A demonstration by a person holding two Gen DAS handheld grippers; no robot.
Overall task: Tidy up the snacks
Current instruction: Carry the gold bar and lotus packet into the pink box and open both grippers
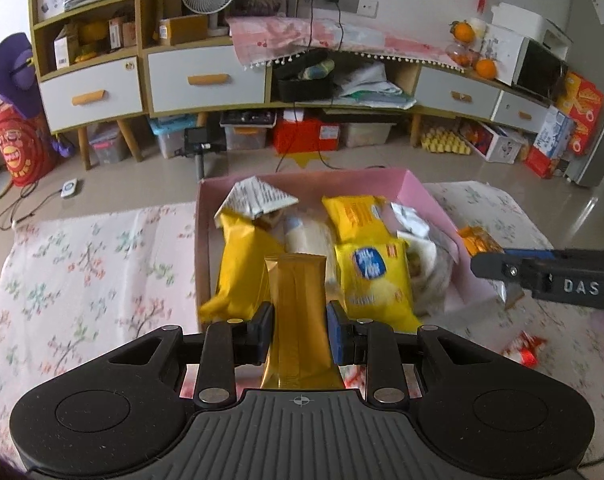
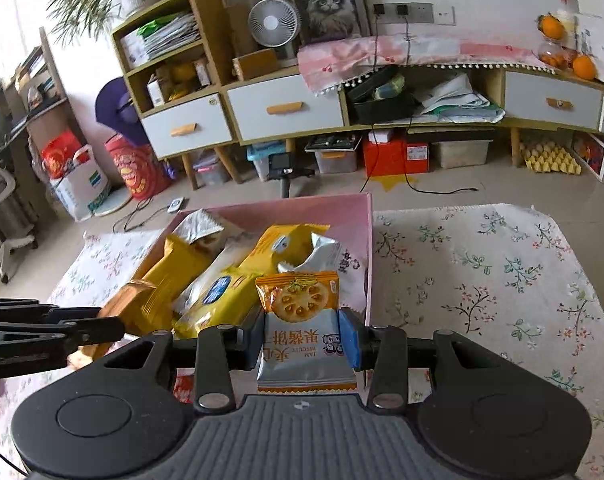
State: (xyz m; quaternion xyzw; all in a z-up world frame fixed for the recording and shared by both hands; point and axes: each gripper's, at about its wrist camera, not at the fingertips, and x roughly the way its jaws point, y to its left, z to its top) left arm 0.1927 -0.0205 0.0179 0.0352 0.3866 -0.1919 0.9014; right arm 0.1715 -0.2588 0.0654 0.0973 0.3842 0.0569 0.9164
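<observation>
A pink box [image 1: 415, 188] on the flowered cloth holds several yellow and silver snack packets [image 1: 371, 276]. My left gripper [image 1: 300, 330] is shut on a long gold snack bar [image 1: 298, 312] and holds it over the box's near edge. My right gripper [image 2: 303, 334] is shut on an orange and silver jam biscuit packet [image 2: 302, 320], over the near right part of the pink box [image 2: 363, 240]. The right gripper also shows in the left wrist view [image 1: 549, 276] at the right, with the packet's orange end [image 1: 477, 238] beyond it. The left gripper shows in the right wrist view [image 2: 54, 330] at the left.
A red and white wrapped snack [image 1: 523, 350] lies on the cloth to the right of the box. The flowered cloth [image 2: 481, 288] spreads to both sides. Beyond it are floor, cabinets with drawers [image 1: 206, 80] and storage bins [image 1: 313, 134].
</observation>
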